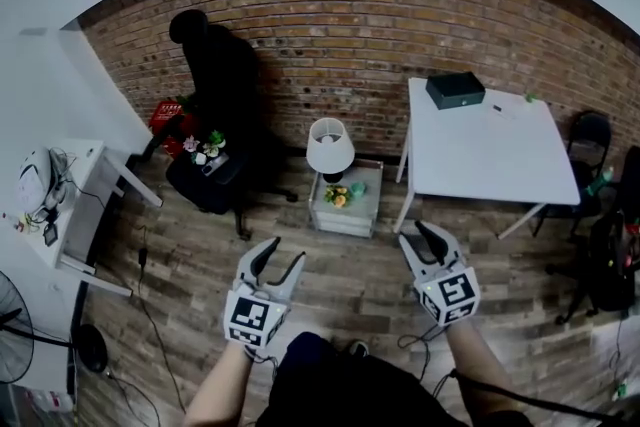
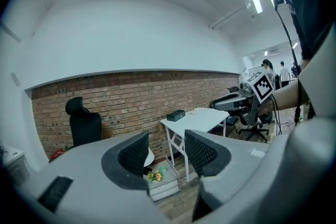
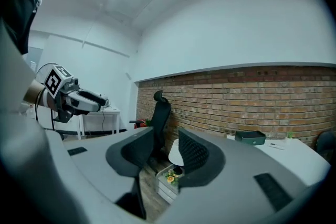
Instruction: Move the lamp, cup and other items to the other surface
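Observation:
A lamp (image 1: 330,147) with a white shade stands on a low grey stand (image 1: 362,212) by the brick wall, beside a small bunch of flowers (image 1: 337,196) and a green cup (image 1: 357,188). My left gripper (image 1: 286,253) and right gripper (image 1: 415,235) hover over the wood floor in front of the stand, both open with nothing between the jaws. In the left gripper view the jaws (image 2: 165,152) frame the flowers (image 2: 154,176) and the stand (image 2: 164,186). In the right gripper view the jaws (image 3: 165,152) frame the lamp (image 3: 176,152) and flowers (image 3: 170,177).
A white table (image 1: 490,150) bearing a dark box (image 1: 455,89) stands right of the stand. A black office chair (image 1: 215,95) with small items on its seat (image 1: 205,150) sits to the left. A white desk (image 1: 60,205) lines the left wall, with a fan (image 1: 15,325) below it.

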`<state>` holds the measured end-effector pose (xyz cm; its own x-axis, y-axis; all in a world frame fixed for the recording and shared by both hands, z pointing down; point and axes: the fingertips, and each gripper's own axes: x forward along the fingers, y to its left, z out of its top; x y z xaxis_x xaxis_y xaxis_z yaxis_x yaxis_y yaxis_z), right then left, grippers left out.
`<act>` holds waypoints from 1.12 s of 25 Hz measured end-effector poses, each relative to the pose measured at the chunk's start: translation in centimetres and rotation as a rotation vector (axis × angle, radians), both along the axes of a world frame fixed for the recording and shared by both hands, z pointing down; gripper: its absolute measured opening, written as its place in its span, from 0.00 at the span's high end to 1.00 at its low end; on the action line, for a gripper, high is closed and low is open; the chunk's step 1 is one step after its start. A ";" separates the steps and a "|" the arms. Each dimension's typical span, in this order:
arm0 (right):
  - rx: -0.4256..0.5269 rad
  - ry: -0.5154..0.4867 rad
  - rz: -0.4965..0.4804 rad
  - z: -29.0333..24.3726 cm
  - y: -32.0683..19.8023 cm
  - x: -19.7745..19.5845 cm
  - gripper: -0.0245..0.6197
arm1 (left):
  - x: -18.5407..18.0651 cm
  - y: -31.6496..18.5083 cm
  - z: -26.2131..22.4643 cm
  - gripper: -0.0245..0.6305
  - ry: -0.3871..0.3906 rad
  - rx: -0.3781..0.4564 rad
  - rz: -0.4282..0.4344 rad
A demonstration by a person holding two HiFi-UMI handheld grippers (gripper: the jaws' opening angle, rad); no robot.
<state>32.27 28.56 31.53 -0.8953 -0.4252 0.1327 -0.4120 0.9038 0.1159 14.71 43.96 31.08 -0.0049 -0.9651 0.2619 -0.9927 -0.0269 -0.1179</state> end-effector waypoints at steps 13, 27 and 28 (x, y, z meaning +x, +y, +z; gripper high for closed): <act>-0.062 0.124 -0.056 4.0 -1.5 -5.5 0.57 | -5.0 -3.6 4.6 0.56 0.096 -0.064 0.063; -0.101 0.208 0.040 5.1 -12.6 -18.3 0.57 | -19.6 -15.6 7.5 0.55 0.123 -0.074 0.144; -0.102 0.216 0.045 5.1 -13.0 -18.7 0.57 | -20.1 -16.3 7.7 0.55 0.127 -0.073 0.156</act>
<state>13.58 15.58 36.65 -0.8219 -0.4391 0.3629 -0.4281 0.8964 0.1150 -5.39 27.62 38.76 0.1805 -0.9300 0.3202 -0.9826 -0.1853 0.0160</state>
